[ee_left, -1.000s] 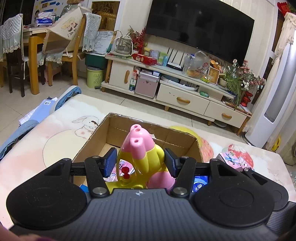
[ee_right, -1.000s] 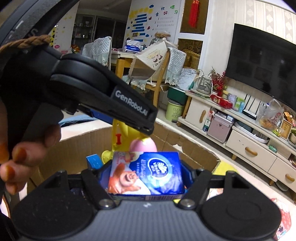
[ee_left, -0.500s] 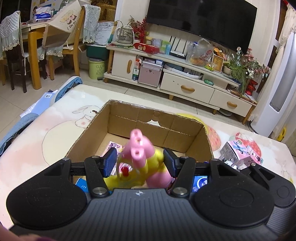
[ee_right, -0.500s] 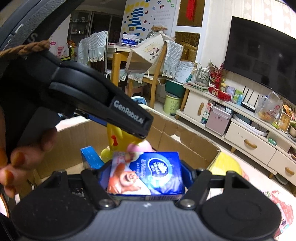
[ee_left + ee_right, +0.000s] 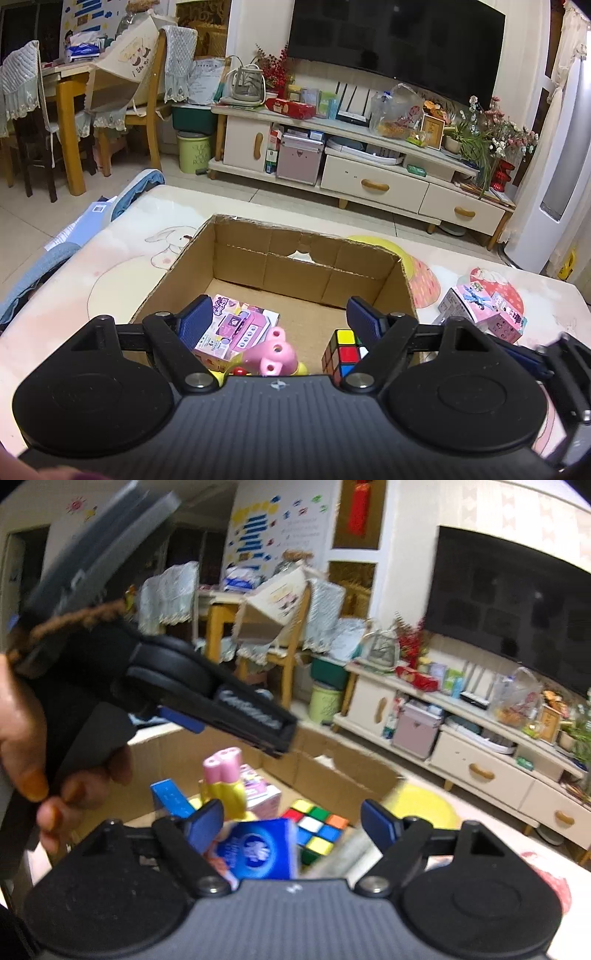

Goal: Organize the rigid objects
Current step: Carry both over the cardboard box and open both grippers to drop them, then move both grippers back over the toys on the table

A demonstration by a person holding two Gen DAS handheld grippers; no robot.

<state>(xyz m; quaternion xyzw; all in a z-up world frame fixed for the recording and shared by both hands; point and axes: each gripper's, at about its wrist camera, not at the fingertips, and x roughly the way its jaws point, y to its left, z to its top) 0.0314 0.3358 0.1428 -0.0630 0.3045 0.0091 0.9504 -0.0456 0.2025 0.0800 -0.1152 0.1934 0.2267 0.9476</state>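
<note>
An open cardboard box [image 5: 266, 254] stands on the table. Inside lie a pink-and-yellow toy [image 5: 275, 354], a pink printed box [image 5: 236, 328] and a colour cube [image 5: 341, 350]. My left gripper [image 5: 280, 317] is open above the box, the toy below it and free. In the right wrist view my right gripper [image 5: 291, 821] is open over the box [image 5: 332, 771]; a blue printed carton [image 5: 258, 849] lies loose below its jaws, beside the cube [image 5: 314, 830], the toy [image 5: 223, 786] and a blue block [image 5: 171, 797]. The left gripper [image 5: 236, 716] shows at upper left.
Small pink toy boxes [image 5: 487, 310] lie on the table right of the cardboard box. The table cover [image 5: 92, 273] has a rabbit print. Blue cloth and papers [image 5: 70, 236] hang at the left edge. A TV cabinet [image 5: 369, 177] and chairs stand beyond.
Both grippers opened. The left one let go of the pink-and-yellow toy and the right one let go of the blue carton; both now lie in the box. Both grippers lifted.
</note>
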